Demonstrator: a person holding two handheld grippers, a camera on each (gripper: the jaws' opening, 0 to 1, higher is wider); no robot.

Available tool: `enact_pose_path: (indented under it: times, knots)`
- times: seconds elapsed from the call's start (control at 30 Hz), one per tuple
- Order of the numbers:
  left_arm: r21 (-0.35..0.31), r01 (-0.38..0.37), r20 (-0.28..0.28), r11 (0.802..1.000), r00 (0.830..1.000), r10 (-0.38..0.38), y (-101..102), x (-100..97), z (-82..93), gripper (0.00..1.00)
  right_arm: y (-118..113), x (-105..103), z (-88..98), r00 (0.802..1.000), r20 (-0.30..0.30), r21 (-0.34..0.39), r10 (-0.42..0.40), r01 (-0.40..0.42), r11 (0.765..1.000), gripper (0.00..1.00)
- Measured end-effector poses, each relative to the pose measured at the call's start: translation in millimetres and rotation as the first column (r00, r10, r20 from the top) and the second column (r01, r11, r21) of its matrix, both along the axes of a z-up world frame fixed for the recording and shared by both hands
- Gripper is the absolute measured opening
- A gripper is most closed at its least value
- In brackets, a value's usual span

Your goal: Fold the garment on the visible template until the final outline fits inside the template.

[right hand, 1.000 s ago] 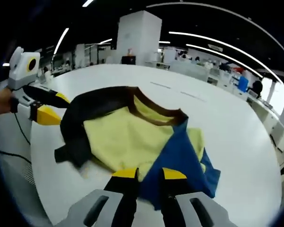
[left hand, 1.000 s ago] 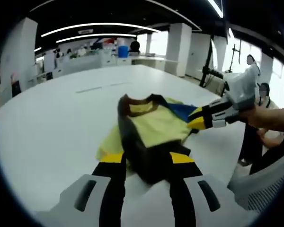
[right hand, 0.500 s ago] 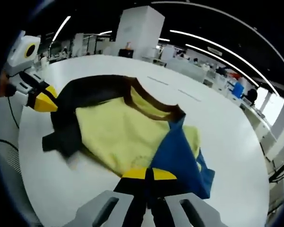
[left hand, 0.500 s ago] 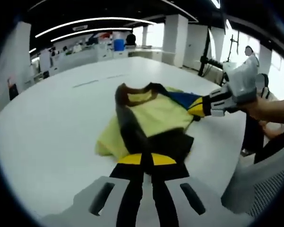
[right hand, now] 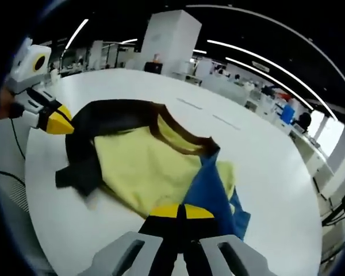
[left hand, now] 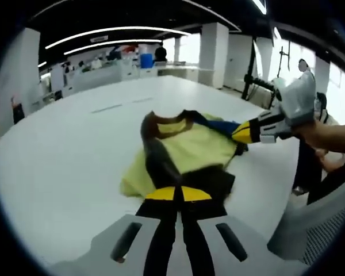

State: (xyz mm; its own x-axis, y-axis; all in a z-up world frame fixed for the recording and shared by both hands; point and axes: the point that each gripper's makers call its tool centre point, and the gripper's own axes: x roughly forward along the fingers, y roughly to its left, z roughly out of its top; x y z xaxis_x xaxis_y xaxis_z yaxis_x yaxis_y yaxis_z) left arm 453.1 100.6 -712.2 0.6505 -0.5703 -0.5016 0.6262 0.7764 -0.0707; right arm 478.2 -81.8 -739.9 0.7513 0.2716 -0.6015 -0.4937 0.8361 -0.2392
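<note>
A yellow garment (left hand: 187,150) with a brown collar (left hand: 161,122), one black sleeve (left hand: 161,164) and one blue sleeve (left hand: 224,126) lies bunched on the white table (left hand: 69,155). In the left gripper view my left gripper (left hand: 178,194) is shut on the near black sleeve edge. My right gripper (left hand: 245,132), held by a hand, comes in from the right at the blue sleeve. In the right gripper view the yellow garment (right hand: 141,167) spreads ahead, and my right gripper (right hand: 181,211) is shut on the blue sleeve (right hand: 210,192). My left gripper (right hand: 53,121) sits at the black sleeve (right hand: 83,152) on the left.
A grey mesh chair (left hand: 316,230) stands past the table edge at the lower right. A person (left hand: 322,118) and a tripod (left hand: 255,75) are beyond it. A black cable (right hand: 17,155) hangs off the table's left side. White columns and desks fill the background.
Both grippers were open a second ago and have shut, the left on the black sleeve, the right on the blue sleeve. The garment has bunched slightly.
</note>
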Motion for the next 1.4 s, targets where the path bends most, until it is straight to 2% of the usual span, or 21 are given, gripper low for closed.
enact_pose_path:
  times: [0.2,0.37,0.43,0.6,0.77,0.93,1.17,1.3,1.33,1.4]
  knots:
    - [-0.029,-0.023,0.047,0.999,0.999,0.024,3,4.9,21.9,0.0,-6,5,26.3,0.999,0.041,0.023,-0.014,0.013,1.0,0.0]
    - [-0.1,-0.055,0.096,0.993,0.993,0.065,8,19.9,56.1,0.0,-11,9,47.5,0.999,0.049,0.01,-0.004,0.004,1.0,0.0]
    - [-0.122,-0.06,0.137,0.991,0.988,0.076,8,27.3,72.2,0.0,-12,13,59.5,0.998,0.059,0.034,-0.009,0.007,0.999,0.0]
    - [-0.124,-0.06,0.184,0.99,0.979,0.082,9,41.3,98.7,0.0,-17,25,86.4,0.995,0.095,0.026,-0.002,0.0,1.0,0.0]
    - [-0.129,-0.048,0.212,0.99,0.974,0.075,8,51.4,117.4,0.0,-19,35,110.3,0.993,0.115,0.09,-0.02,0.009,0.996,0.0]
    - [-0.169,-0.065,0.242,0.983,0.964,0.105,13,65.1,138.6,0.0,-24,46,126.1,0.992,0.124,0.11,-0.031,0.017,0.994,0.0]
    - [-0.277,-0.109,0.242,0.955,0.954,0.18,26,95.8,159.1,0.0,-31,72,142.8,0.989,0.134,0.175,-0.065,0.041,0.984,0.0]
    - [-0.288,-0.137,0.242,0.948,0.947,0.21,33,115.9,159.3,0.0,-35,85,149.6,0.988,0.127,0.219,-0.092,0.062,0.974,0.0]
    - [-0.296,-0.146,0.235,0.944,0.947,0.22,35,120.4,158.8,0.0,-35,88,150.2,0.989,0.107,0.249,-0.105,0.075,0.966,0.0]
    - [-0.314,-0.16,0.229,0.936,0.944,0.238,39,131.1,157.1,0.0,-38,96,152.8,0.988,0.101,0.266,-0.119,0.088,0.96,0.0]
